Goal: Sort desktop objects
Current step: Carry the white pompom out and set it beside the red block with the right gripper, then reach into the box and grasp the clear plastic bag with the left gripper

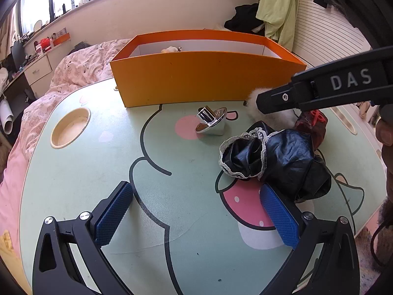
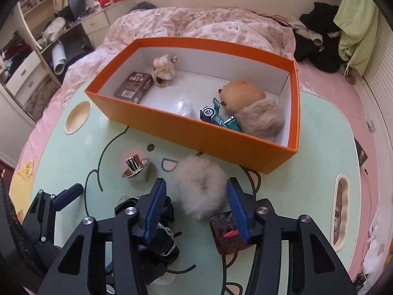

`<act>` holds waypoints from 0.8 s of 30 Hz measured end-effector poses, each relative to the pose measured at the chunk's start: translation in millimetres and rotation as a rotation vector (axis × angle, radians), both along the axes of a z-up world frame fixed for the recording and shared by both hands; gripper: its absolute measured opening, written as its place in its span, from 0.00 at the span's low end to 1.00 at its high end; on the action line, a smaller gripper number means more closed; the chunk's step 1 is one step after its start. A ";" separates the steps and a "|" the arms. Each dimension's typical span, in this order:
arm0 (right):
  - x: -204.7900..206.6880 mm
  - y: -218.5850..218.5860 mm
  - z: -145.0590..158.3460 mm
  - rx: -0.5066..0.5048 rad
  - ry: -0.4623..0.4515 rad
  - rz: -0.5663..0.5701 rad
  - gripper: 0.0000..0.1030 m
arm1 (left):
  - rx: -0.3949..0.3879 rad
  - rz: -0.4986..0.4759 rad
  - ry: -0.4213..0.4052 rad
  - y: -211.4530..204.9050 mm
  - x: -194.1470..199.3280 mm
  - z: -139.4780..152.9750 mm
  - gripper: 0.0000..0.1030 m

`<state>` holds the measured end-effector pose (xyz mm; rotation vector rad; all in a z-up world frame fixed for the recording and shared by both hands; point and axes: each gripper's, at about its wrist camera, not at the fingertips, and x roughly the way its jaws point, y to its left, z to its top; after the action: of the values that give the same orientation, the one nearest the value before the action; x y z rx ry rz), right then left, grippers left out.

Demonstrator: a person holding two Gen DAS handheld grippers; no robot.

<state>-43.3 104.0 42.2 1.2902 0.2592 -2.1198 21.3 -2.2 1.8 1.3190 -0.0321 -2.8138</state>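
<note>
The step in hand looks like picking the next loose item for the orange box (image 2: 196,132): the right tongs (image 2: 194,206) stand released, jaws apart on either side of the pale fluffy pom-pom (image 2: 200,186) without pressing it. The next move, I judge, calls for lowering and clenching on the fur, then lifting it over the box wall just ahead. The left tongs (image 1: 196,211) hang released over bare counter (image 1: 86,172), nothing between them; the black lace-trimmed cloth (image 1: 270,154) lies just beside their right pad and the chrome knob (image 1: 211,120) further ahead. The box already holds a plush toy (image 2: 243,93) and a green toy car (image 2: 218,118). The counter is a mint cartoon-printed top with a bed (image 2: 196,24) behind it
</note>
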 end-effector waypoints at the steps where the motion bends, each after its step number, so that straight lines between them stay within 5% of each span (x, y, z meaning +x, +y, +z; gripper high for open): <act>1: 4.0 4.3 5.4 -0.023 0.024 -0.001 0.58 | 0.000 0.001 0.000 -0.1 -0.2 -0.2 1.00; 5: 27.3 24.9 22.6 -0.074 0.131 -0.004 0.76 | -0.001 0.001 0.000 -0.3 0.0 0.0 1.00; 13: 67.7 74.0 -4.0 -0.071 0.235 -0.048 0.76 | -0.001 0.002 0.000 -0.5 0.4 0.0 1.00; 18: 61.8 80.1 -39.2 -0.037 0.163 -0.096 0.76 | -0.002 0.002 0.001 -0.7 0.7 0.2 1.00; 21: 61.2 76.6 -48.8 -0.028 0.208 -0.156 1.00 | -0.005 0.001 0.001 -0.4 0.8 0.3 1.00; 24: 61.2 76.4 -50.2 -0.041 0.211 -0.155 1.00 | -0.008 0.000 0.000 0.5 1.5 0.5 1.00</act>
<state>17.9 180.4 -8.0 1.0946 0.2093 -2.3837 22.8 -1.6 2.4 1.3170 -0.0428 -2.8106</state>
